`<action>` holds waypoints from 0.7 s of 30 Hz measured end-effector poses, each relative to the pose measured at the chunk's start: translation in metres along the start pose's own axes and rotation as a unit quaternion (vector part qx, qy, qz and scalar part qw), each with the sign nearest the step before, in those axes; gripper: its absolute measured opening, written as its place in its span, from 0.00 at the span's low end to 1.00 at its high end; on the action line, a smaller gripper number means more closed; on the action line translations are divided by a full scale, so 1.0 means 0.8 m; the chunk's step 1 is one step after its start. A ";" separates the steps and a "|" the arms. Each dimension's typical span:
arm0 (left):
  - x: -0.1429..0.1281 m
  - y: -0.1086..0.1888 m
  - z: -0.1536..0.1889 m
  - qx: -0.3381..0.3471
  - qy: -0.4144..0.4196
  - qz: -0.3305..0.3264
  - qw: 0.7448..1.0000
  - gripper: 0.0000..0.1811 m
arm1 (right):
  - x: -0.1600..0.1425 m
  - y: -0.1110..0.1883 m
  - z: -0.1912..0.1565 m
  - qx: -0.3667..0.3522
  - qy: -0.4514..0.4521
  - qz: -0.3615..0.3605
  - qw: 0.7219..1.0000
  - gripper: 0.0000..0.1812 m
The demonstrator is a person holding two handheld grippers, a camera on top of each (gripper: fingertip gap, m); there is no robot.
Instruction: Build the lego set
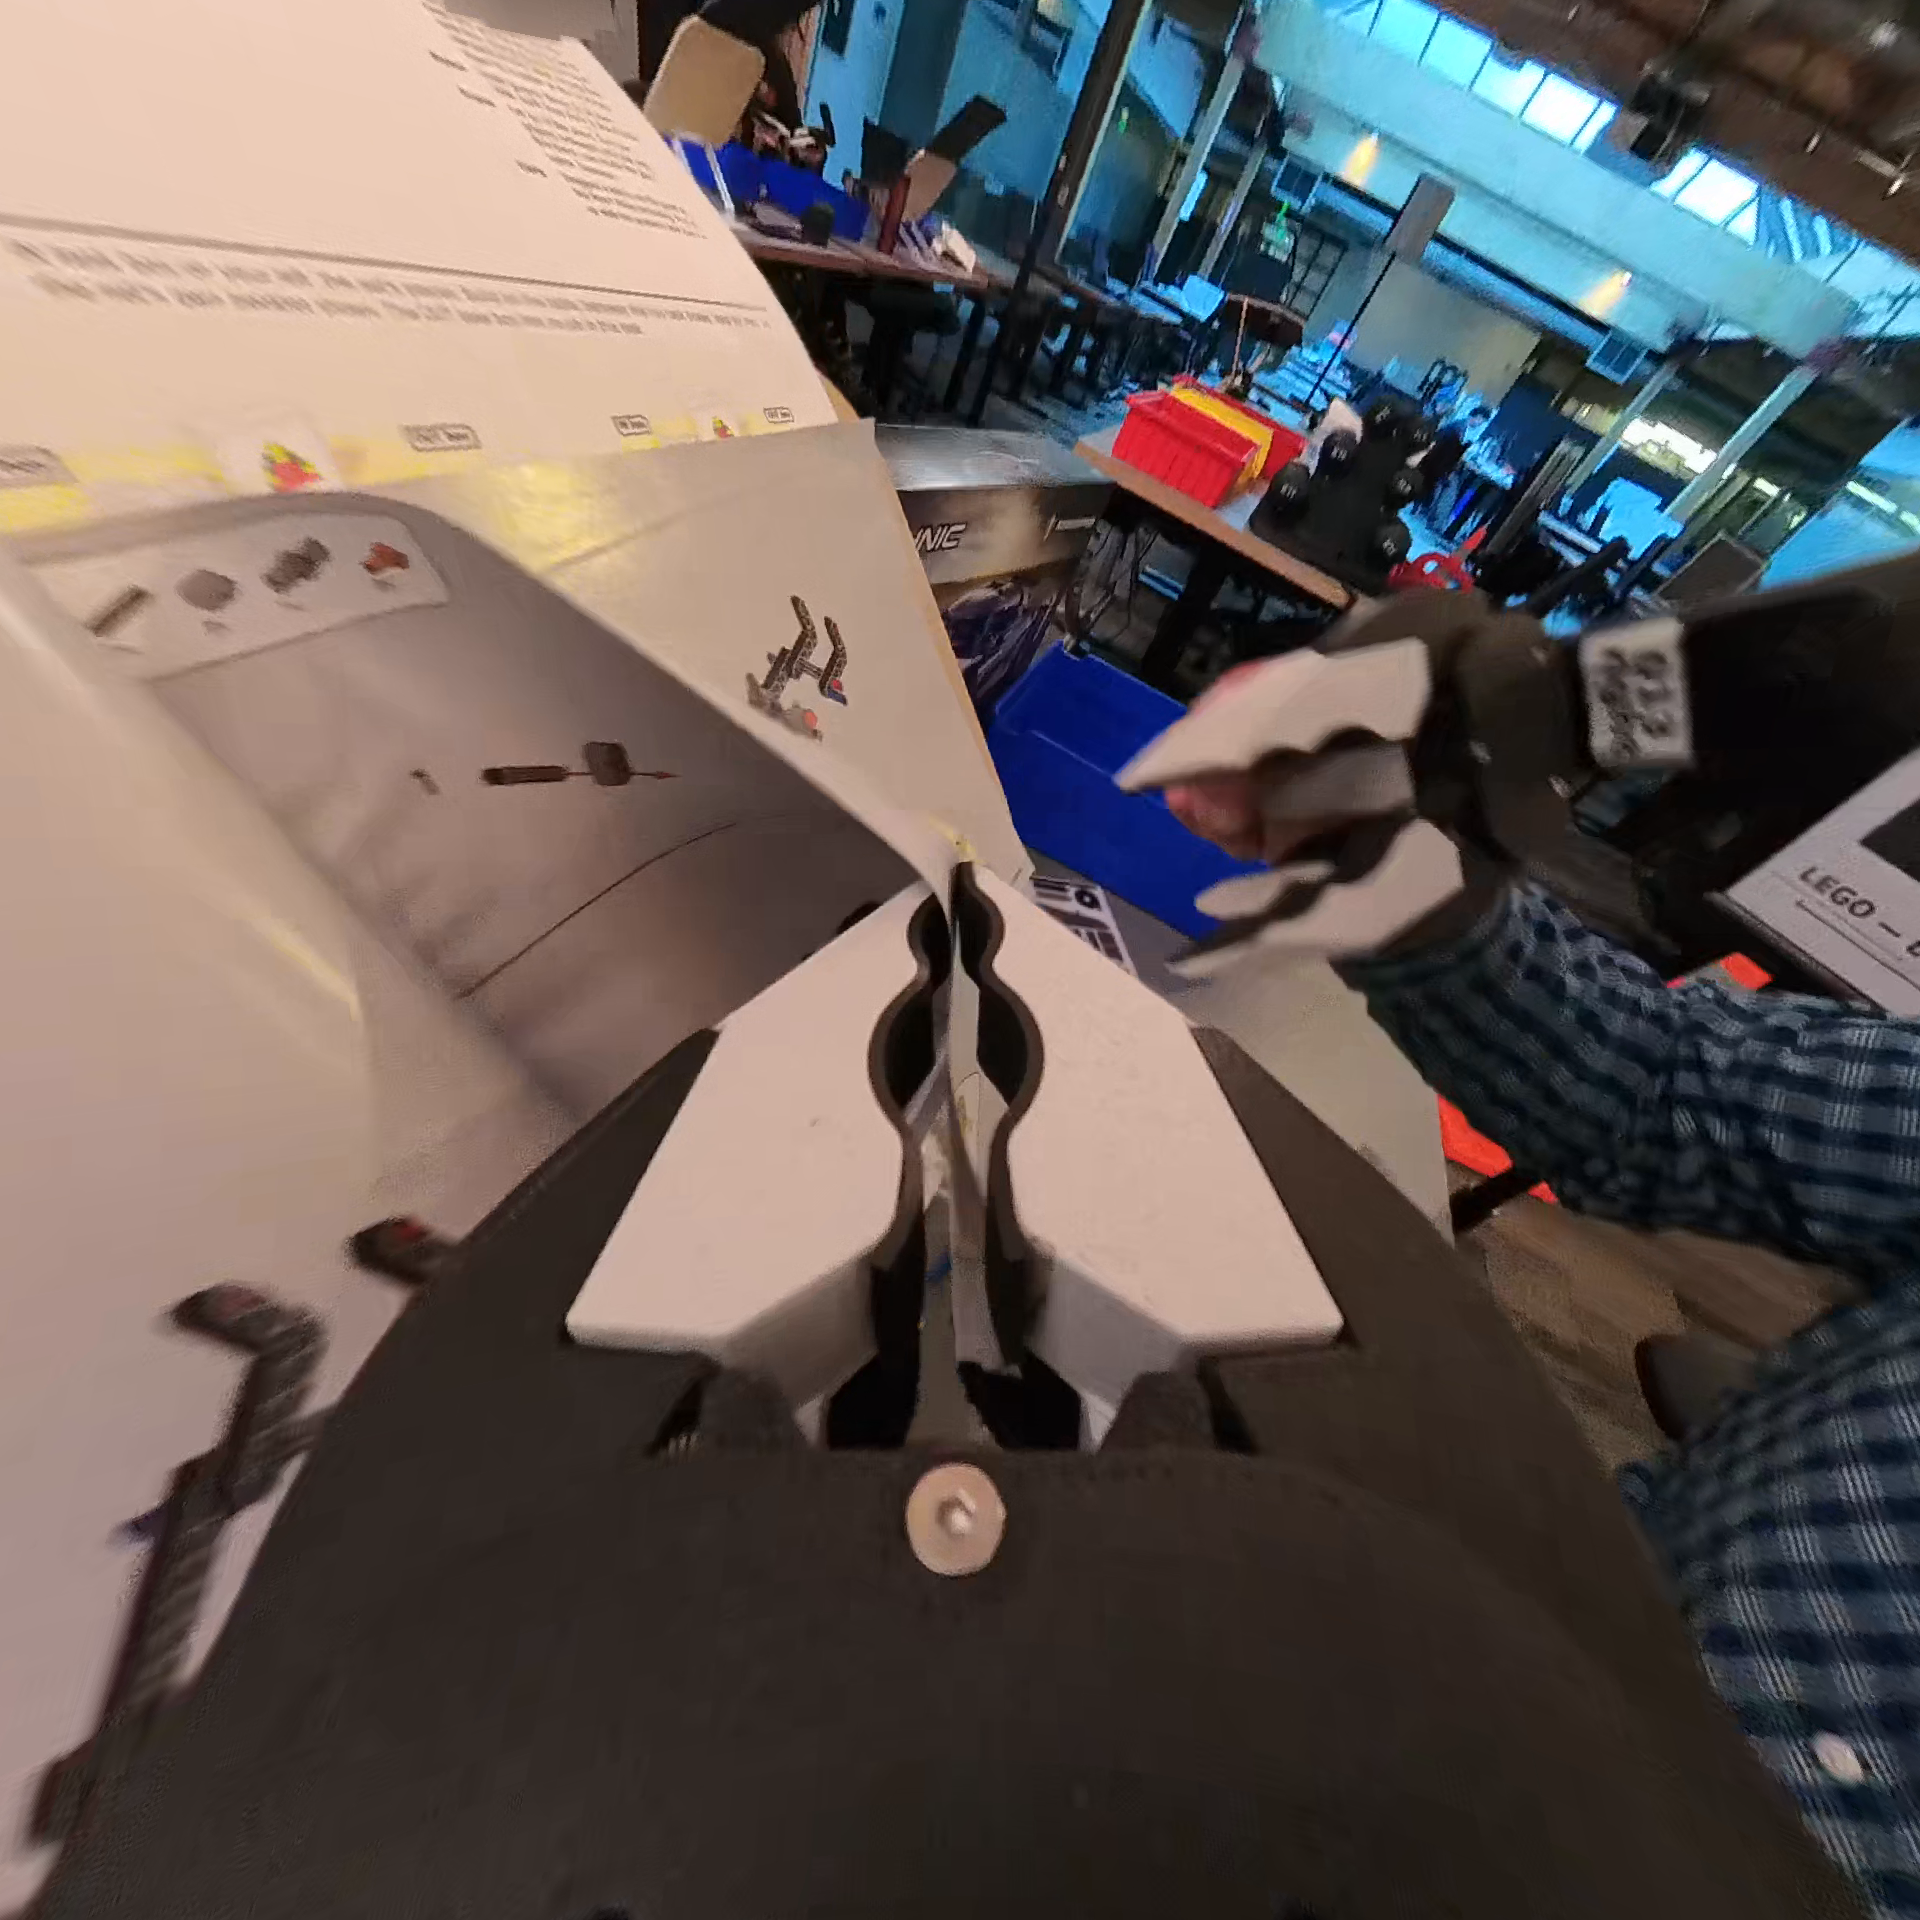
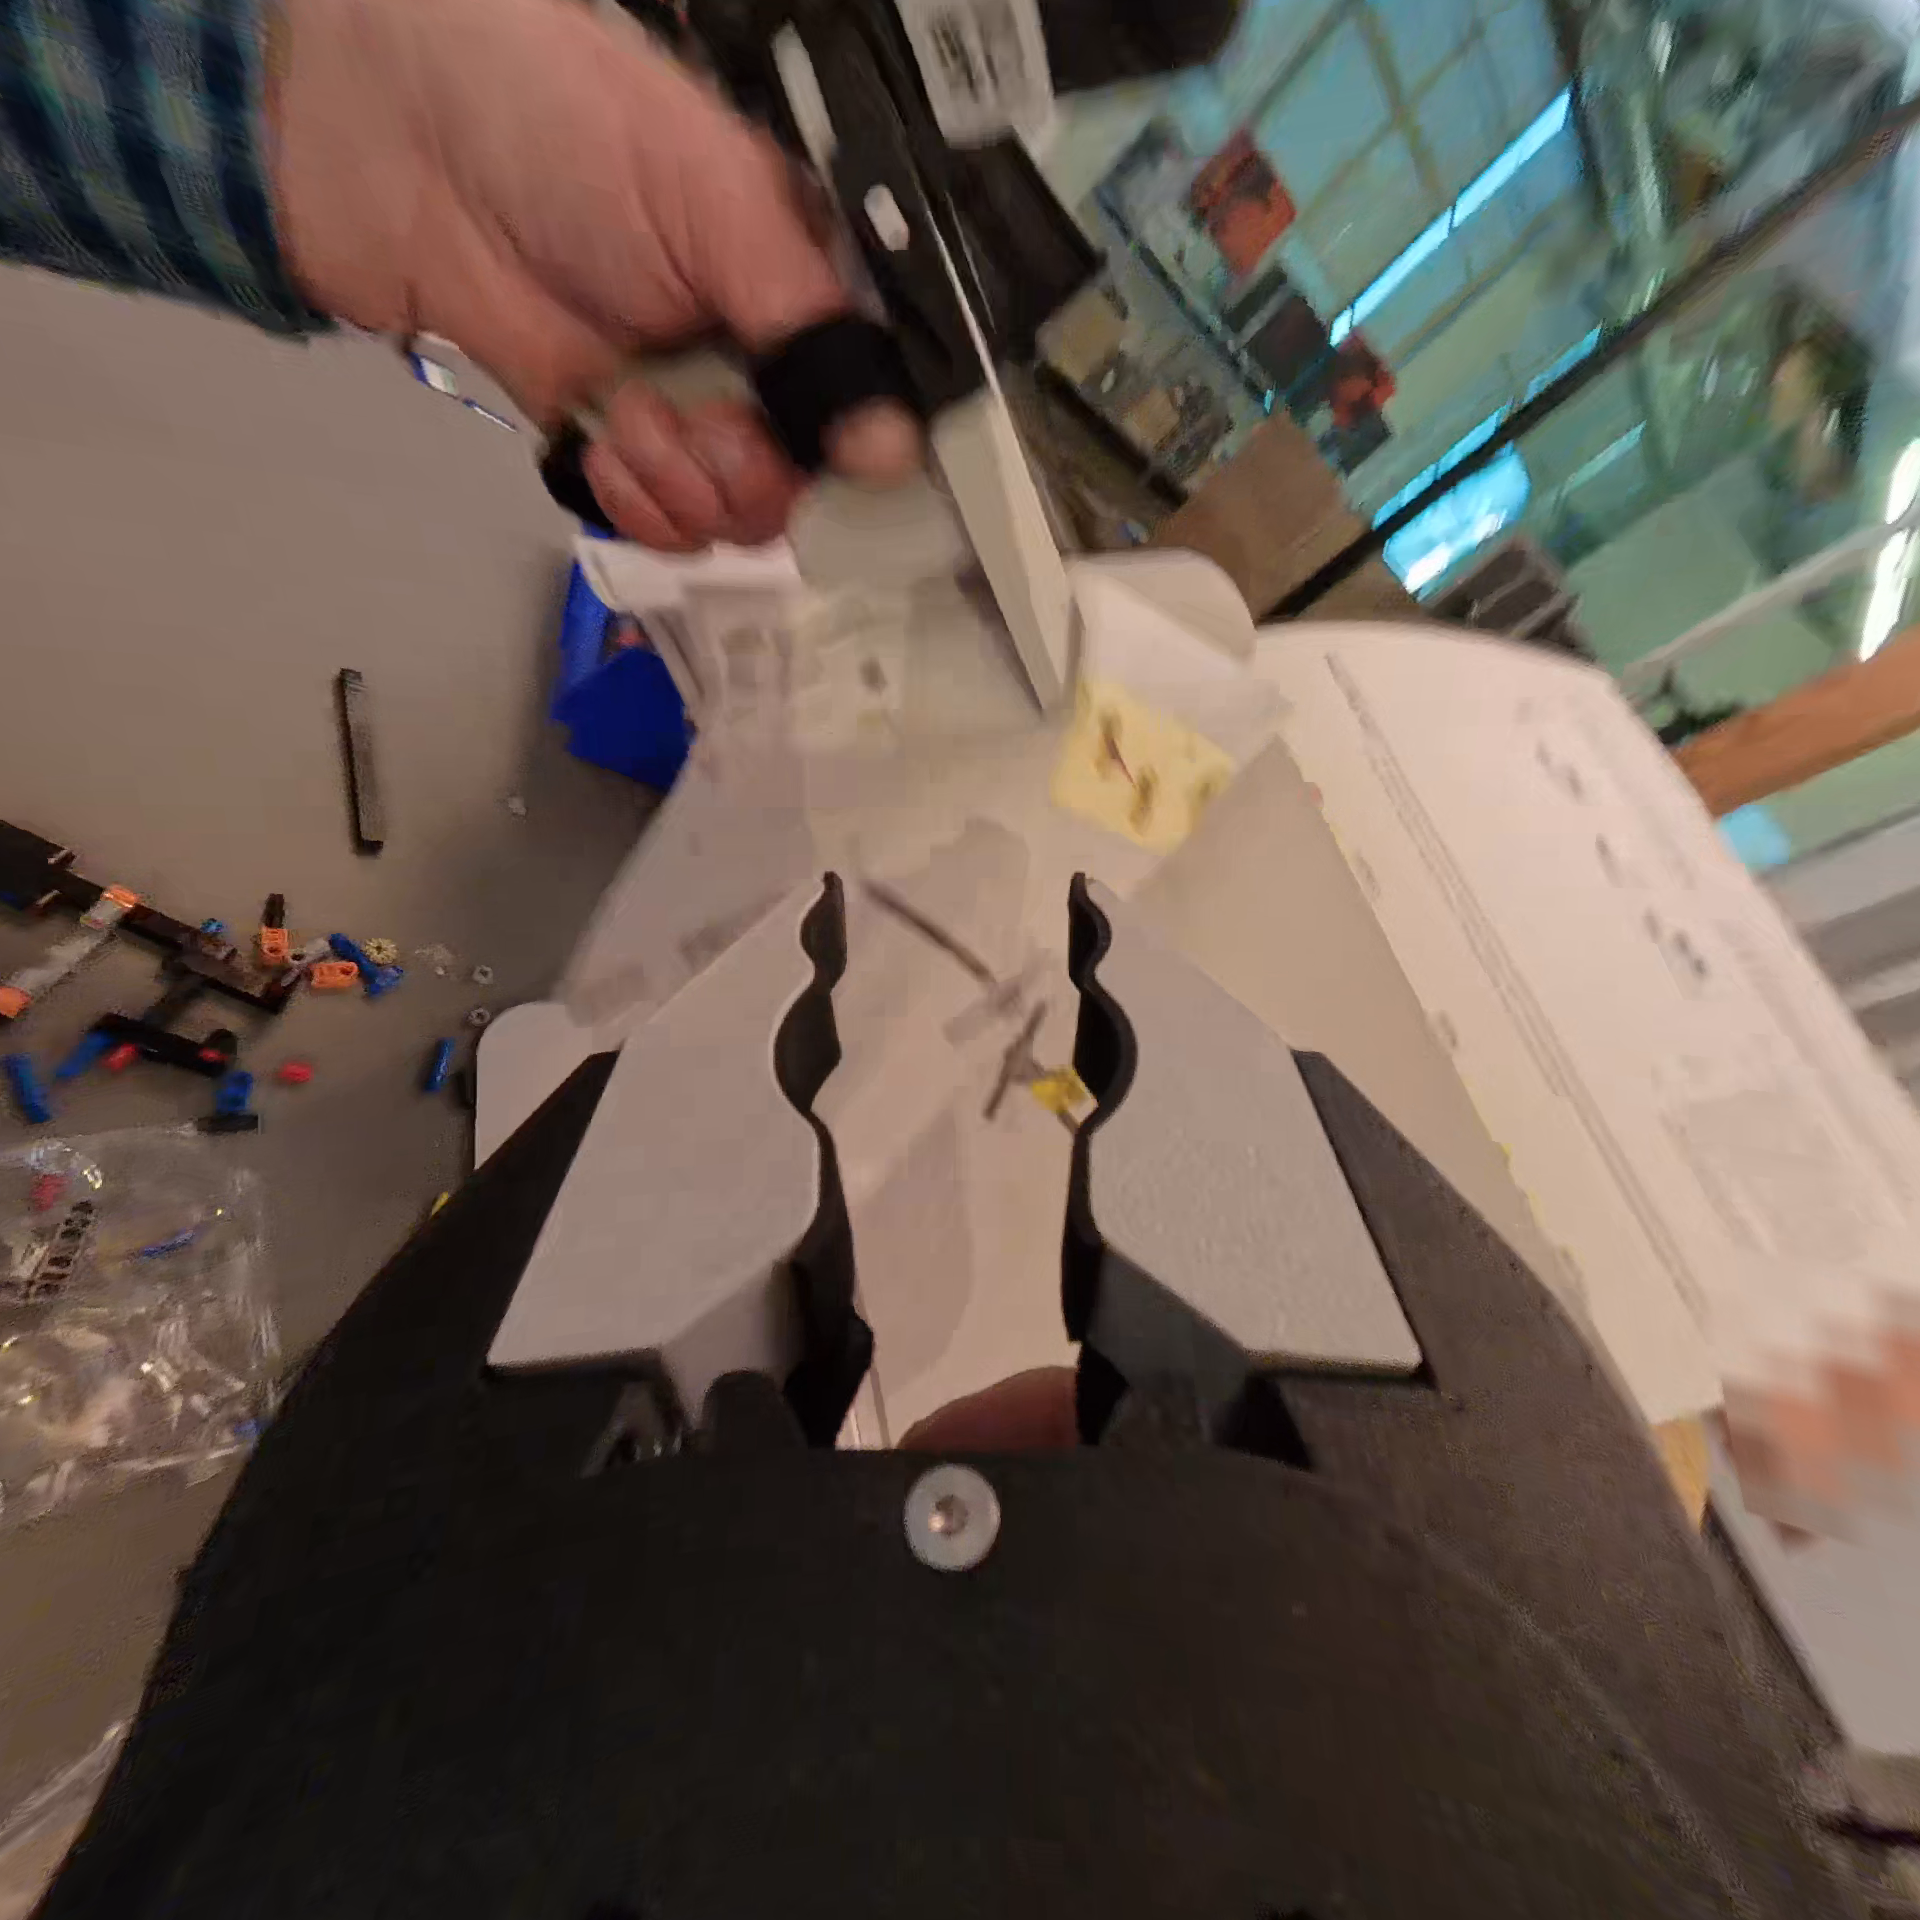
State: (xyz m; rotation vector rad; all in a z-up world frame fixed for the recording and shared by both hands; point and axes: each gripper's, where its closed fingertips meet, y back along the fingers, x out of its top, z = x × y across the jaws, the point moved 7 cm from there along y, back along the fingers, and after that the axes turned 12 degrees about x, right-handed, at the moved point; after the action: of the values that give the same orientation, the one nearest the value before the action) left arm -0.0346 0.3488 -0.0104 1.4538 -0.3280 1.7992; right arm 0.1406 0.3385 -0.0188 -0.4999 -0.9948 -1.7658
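Looks like a page turn in the instruction booklet, not actual building: the left claw [image 1: 951, 914] is pinched tight on the edge of one page [image 1: 582, 665], which curls up and over while the rest of the booklet [image 2: 1558, 935] lies on the grey table [image 2: 187, 582]. The right claw [image 2: 951, 904] hangs over the open pages with its jaws spread wide and nothing between them, so it's idle. My guess is the next move is to carry that page across and let go so it lies flat, maybe with the right claw pressing it down, because a single thin sheet like that could tear or flop back. The lego itself is off to the side in the right wrist view: a loose scatter of pieces [image 2: 208, 997] on the table, mostly small blue, orange and red bits plus a few black beams, too many and too blurry for an exact count. One long black strip [image 2: 358, 764] lies apart from them, and there's one clear plastic bag [image 2: 114, 1340] with more parts nearer the camera. So: two claws, one booklet, one page in hand, one bag, and a blue bin [image 1: 1081, 769] past the booklet.
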 end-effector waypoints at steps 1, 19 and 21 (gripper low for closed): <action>0.005 0.012 -0.003 -0.003 -0.005 -0.009 1.000 0.00 | -0.009 0.000 0.010 0.002 -0.020 -0.017 1.000 0.25; 0.059 0.143 -0.113 0.106 -0.120 -0.167 0.973 0.00 | -0.021 -0.134 -0.036 0.150 -0.050 -0.098 0.983 0.27; 0.064 0.146 -0.124 0.125 -0.135 -0.185 0.965 0.00 | -0.017 -0.146 -0.041 0.157 -0.045 -0.099 0.982 0.27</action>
State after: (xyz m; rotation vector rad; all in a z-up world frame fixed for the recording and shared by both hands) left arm -0.1892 0.3550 0.0368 1.8075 0.0425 1.3787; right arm 0.0441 0.3375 -0.0932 -0.2903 -1.4003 -1.7251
